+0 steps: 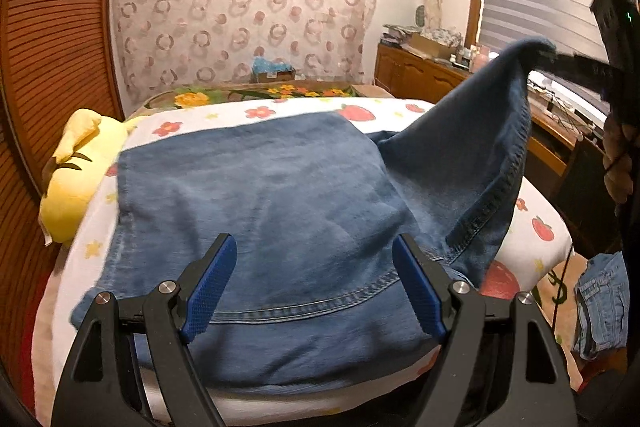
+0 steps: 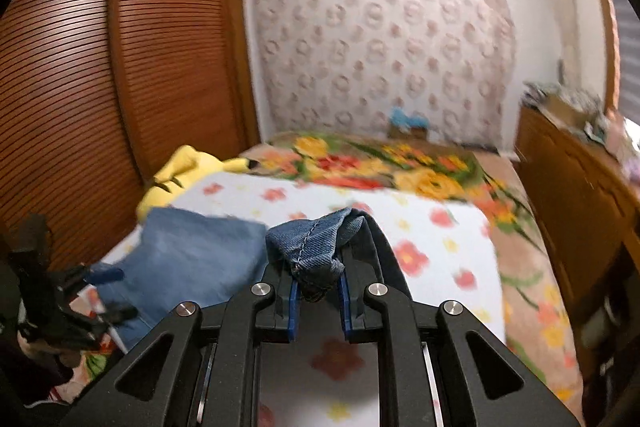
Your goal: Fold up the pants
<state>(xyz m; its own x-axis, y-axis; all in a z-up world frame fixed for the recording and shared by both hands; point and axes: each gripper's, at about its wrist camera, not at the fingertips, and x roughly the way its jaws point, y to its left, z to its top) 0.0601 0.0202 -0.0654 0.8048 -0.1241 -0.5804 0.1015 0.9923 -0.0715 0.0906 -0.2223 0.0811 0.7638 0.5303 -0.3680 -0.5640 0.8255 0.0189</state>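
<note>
Two claws were in your hands over the bed. Your left claw (image 1: pixel 314 283), its blue-padded fingers (image 1: pixel 208 291) spread wide and holding nothing, hovered above the near hem of the faded blue denim pants (image 1: pixel 256 211), which lay mostly flat on the white bedsheet printed with red flowers and strawberries (image 1: pixel 536 211). Your right claw (image 2: pixel 318 297) was clamped on a bunched corner of those pants, the stitched denim edge pinched between its blue pads; in the left wrist view you had that corner lifted high at the right side of the bed, the cloth rising from the flat part in a steep fold. A yellow plush toy (image 1: pixel 76 179) lay at the sheet's left edge beside the slatted brown wooden wardrobe (image 1: pixel 52 39). A floral blanket (image 2: pixel 400 163) covered the far end of the bed.
</note>
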